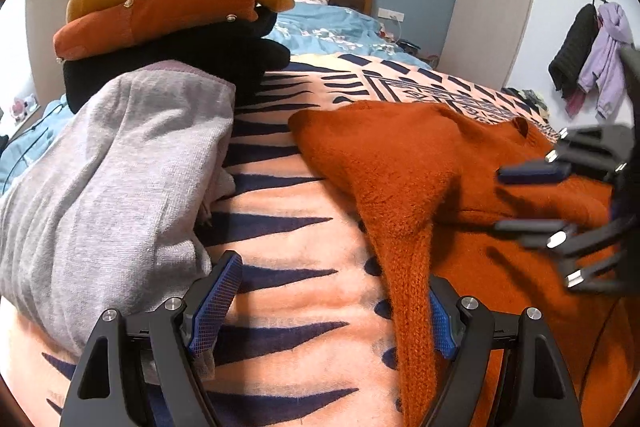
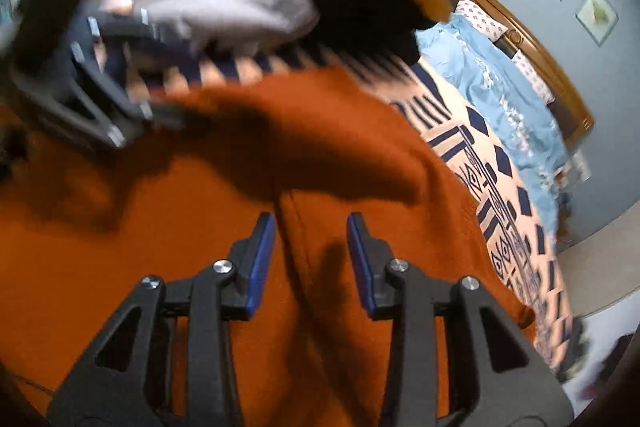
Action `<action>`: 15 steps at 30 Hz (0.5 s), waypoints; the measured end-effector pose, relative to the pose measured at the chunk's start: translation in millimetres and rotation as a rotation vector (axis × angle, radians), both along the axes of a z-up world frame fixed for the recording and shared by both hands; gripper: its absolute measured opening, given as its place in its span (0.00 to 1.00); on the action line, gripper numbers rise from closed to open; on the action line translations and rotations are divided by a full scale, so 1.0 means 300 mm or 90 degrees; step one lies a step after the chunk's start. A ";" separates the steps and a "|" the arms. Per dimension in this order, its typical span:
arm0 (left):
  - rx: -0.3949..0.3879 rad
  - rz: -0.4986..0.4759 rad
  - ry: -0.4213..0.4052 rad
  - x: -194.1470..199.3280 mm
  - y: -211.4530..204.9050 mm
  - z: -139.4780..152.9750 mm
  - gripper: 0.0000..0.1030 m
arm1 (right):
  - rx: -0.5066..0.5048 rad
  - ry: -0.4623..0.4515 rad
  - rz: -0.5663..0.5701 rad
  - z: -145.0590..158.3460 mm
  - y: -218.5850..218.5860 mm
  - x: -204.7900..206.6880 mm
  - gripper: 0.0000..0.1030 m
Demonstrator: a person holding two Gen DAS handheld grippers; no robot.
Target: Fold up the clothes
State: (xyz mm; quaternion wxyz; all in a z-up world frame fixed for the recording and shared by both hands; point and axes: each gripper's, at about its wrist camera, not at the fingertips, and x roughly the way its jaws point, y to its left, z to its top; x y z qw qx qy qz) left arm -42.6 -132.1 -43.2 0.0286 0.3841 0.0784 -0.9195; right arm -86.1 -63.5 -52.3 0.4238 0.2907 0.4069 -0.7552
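Observation:
A rust-orange knit sweater [image 1: 420,171] lies on the patterned blanket [image 1: 288,223], one sleeve folded across its body and a ribbed edge hanging toward me. My left gripper [image 1: 332,303] is open low over the blanket, its right finger against the sweater's ribbed edge. My right gripper [image 2: 311,259] is open just above the sweater [image 2: 200,227], straddling a fold line. In the left wrist view the right gripper [image 1: 532,199] hovers over the sweater's right side. The left gripper [image 2: 132,75] shows blurred at the upper left of the right wrist view.
A folded grey garment [image 1: 108,179] lies left of the sweater. Behind it stands a stack of folded clothes [image 1: 176,7]: black, orange, mustard and yellow. A blue duvet [image 1: 332,31] and wooden headboard lie beyond. Jackets [image 1: 592,55] hang on wall hooks at right.

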 end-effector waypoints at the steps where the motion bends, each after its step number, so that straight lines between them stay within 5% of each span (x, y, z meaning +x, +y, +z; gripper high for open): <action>1: 0.002 0.001 0.001 0.004 -0.002 0.002 0.80 | 0.006 0.005 -0.002 -0.020 -0.012 -0.005 0.38; 2: 0.004 0.001 0.003 0.007 -0.004 0.002 0.80 | 0.019 0.017 -0.008 -0.044 -0.028 -0.017 0.36; 5: 0.014 0.004 0.009 0.015 -0.016 0.007 0.80 | 0.015 -0.011 -0.033 -0.055 -0.034 -0.060 0.09; 11: 0.057 0.028 0.034 0.038 -0.059 0.025 0.80 | -0.117 -0.105 0.028 0.126 0.056 0.042 0.08; 15: 0.070 0.036 0.039 0.047 -0.071 0.031 0.80 | -0.095 -0.126 0.044 0.106 0.079 0.107 0.17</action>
